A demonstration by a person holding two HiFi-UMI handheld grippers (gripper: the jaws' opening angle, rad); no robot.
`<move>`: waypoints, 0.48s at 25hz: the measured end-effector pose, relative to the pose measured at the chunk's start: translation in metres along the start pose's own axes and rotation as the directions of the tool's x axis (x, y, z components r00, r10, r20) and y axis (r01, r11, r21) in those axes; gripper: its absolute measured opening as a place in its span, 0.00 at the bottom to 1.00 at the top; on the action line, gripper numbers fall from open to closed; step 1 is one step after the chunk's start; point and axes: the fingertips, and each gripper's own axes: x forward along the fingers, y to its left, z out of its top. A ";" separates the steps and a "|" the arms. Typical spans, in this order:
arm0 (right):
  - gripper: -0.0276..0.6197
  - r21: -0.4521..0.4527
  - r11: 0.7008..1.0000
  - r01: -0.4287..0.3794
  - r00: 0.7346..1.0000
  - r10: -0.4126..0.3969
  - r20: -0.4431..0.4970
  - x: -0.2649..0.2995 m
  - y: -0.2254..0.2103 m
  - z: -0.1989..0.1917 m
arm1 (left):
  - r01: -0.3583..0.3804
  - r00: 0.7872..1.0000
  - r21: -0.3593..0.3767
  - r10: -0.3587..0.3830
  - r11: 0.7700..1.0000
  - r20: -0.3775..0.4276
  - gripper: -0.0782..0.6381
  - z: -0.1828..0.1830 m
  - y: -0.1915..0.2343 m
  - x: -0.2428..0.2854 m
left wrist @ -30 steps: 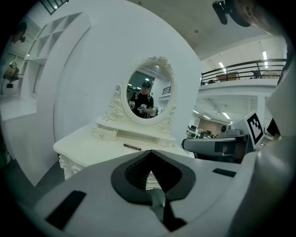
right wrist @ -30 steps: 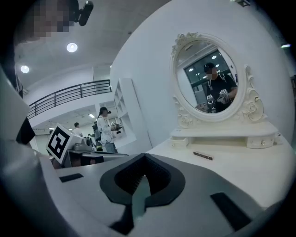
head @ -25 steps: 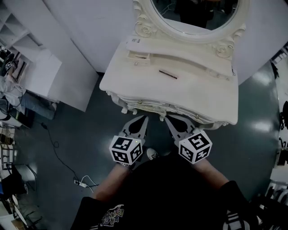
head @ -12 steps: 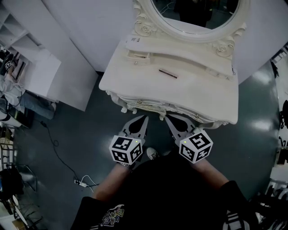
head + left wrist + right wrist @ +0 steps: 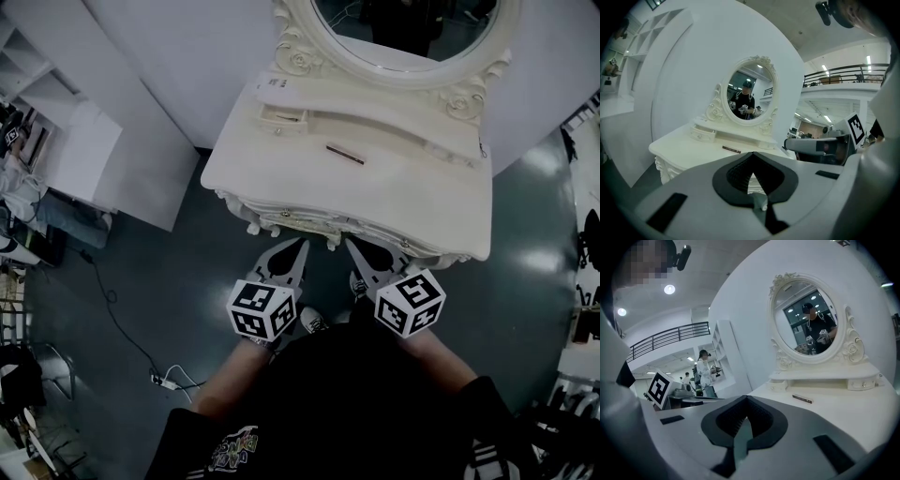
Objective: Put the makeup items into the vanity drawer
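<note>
Standing square to the white vanity (image 5: 427, 202), with the left gripper (image 5: 301, 247) and the right gripper (image 5: 351, 247) parked side by side just outside the middle of its front edge, both aimed toward the top. Carrying nothing in either: jaws pressed together on each, no item between. Likely a ready pose, held clear of the carved front so as not to knock the small knobs (image 5: 289, 215) there. Facing a single slim dark makeup stick (image 5: 344, 154), lying flat near the middle of the top, toward the back edge, just in front of the raised shelf under the oval mirror (image 5: 403, 42). Also a little drawer (image 5: 283, 116) at the shelf's left end, near the back left corner; hard to say whether shut or slightly out. Probably calls for opening that first, then spreading one pair of jaws to pinch the stick across its narrow width, being so thin and flat against the surface.
</note>
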 end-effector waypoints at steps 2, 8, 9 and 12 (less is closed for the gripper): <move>0.09 -0.007 1.000 0.001 1.000 -0.001 -0.002 0.000 -0.005 0.003 | -0.003 1.000 0.000 0.003 1.000 0.007 0.11 0.004 -0.001 0.004; 0.09 -0.012 1.000 -0.012 1.000 0.012 -0.012 0.005 -0.021 0.011 | -0.017 1.000 -0.004 0.017 1.000 0.009 0.11 0.010 0.000 0.018; 0.09 -0.012 1.000 -0.016 1.000 0.016 -0.016 0.006 -0.024 0.012 | -0.022 1.000 -0.008 0.022 1.000 0.009 0.11 0.011 0.001 0.020; 0.09 -0.015 1.000 -0.025 0.999 0.024 -0.023 0.010 -0.034 0.017 | -0.033 0.999 -0.015 0.033 0.999 0.013 0.11 0.016 0.002 0.030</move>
